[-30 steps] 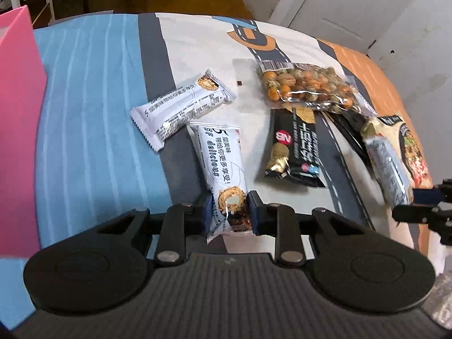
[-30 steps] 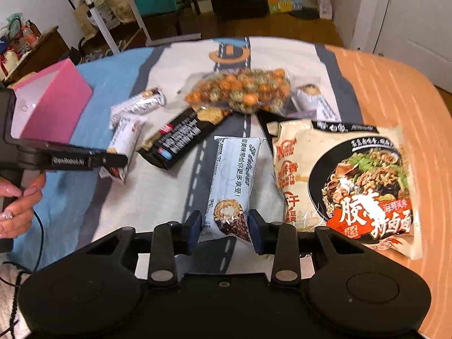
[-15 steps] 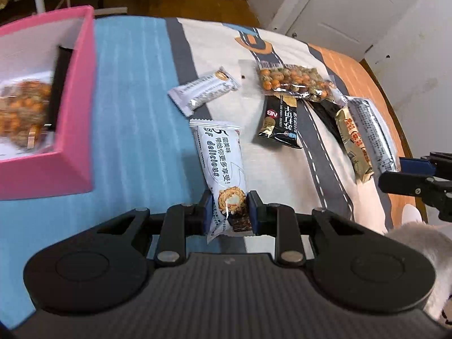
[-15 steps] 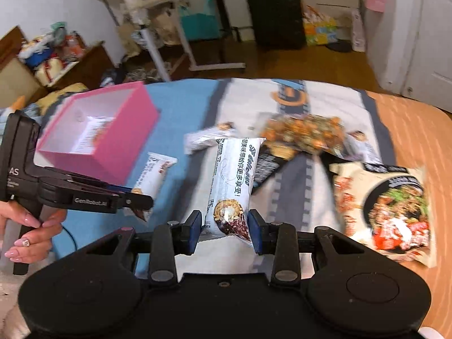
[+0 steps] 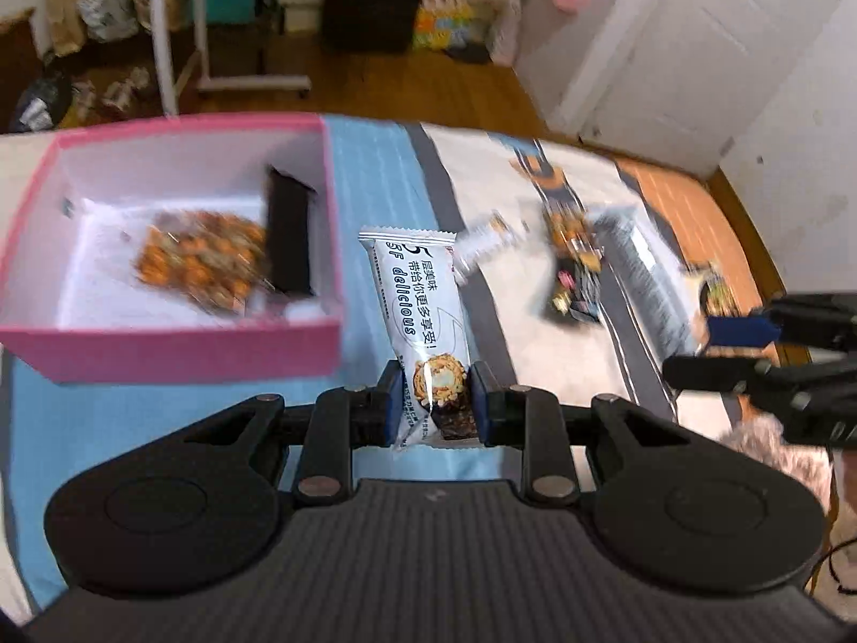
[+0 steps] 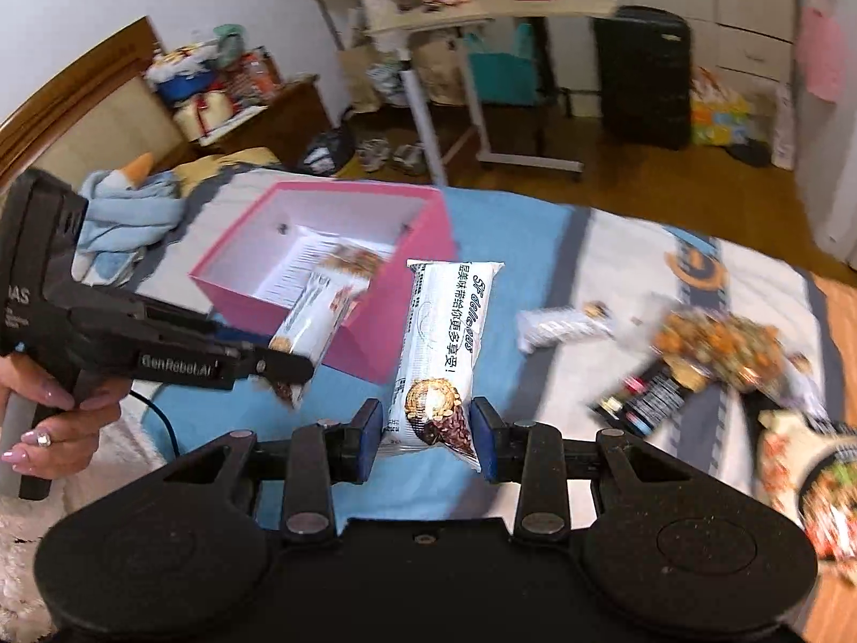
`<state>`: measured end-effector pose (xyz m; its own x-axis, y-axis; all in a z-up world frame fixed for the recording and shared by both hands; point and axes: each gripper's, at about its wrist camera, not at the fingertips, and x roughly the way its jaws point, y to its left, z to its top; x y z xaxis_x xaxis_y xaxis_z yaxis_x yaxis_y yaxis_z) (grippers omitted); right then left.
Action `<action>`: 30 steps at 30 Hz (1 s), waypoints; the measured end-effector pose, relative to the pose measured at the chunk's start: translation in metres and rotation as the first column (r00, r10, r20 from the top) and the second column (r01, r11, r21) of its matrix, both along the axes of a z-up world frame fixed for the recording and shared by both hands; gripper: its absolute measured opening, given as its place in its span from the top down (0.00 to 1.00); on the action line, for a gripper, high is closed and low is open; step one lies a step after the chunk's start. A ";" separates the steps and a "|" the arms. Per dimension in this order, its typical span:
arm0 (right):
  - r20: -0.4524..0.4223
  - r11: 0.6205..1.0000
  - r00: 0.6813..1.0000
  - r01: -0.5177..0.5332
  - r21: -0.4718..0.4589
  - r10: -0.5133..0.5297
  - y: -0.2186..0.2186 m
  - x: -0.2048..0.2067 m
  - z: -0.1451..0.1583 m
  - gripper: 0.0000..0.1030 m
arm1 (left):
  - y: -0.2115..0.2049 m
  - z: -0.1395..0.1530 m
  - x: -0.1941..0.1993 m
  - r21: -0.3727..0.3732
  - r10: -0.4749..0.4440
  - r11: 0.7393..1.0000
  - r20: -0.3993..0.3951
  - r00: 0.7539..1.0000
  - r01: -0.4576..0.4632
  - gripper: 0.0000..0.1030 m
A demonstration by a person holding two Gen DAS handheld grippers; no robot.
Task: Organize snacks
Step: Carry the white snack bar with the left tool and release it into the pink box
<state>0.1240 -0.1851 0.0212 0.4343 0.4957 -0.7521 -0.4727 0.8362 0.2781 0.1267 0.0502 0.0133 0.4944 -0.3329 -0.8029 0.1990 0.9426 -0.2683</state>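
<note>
I am in the carrying step: each of my grippers has a white wafer packet pinched by its lower end, and both are up off the bedspread on the way to the pink box (image 5: 177,359).

My left gripper (image 5: 435,402) is clenched on its wafer packet (image 5: 423,311). The packet stands up and away between the jaws, its top edge level with the box's near right corner, just beside the wall but outside it. Inside the box I can make out a bag of mixed nuts (image 5: 203,257) and a dark bar (image 5: 289,236) leaning against the right wall.

My right gripper (image 6: 427,442) is clamped on the second wafer packet (image 6: 444,343), which rises in front of the box's near corner in that view. Seen from there, the left gripper's packet hangs over the box's near edge, so I judge it closer to the drop.

Next I need to bring the left packet fully over the opening, clear of the wall, and let go over the bare floor beside the nuts; then the right follows without the two tools crossing. A loose packet, more nuts and a dark bar lie on the bedspread (image 5: 385,171), waiting their turn.
</note>
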 end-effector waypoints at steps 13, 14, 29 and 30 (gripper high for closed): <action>-0.083 0.991 0.988 -0.130 0.017 0.131 0.112 0.097 -0.026 0.61 | 0.085 -0.010 0.081 -0.057 0.195 0.980 0.055 0.979 -0.191 0.76; -0.078 0.992 0.989 -0.127 0.003 0.127 0.120 0.105 -0.030 0.61 | 0.090 -0.017 0.088 -0.064 0.203 0.978 0.061 0.977 -0.200 0.76; -0.023 0.991 0.994 -0.109 -0.083 0.107 0.178 0.160 -0.096 0.60 | 0.130 -0.095 0.143 -0.136 0.269 0.954 -0.007 0.963 -0.267 0.75; -0.018 0.990 0.994 -0.110 -0.087 0.109 0.179 0.162 -0.098 0.60 | 0.129 -0.099 0.146 -0.130 0.269 0.955 -0.015 0.963 -0.268 0.75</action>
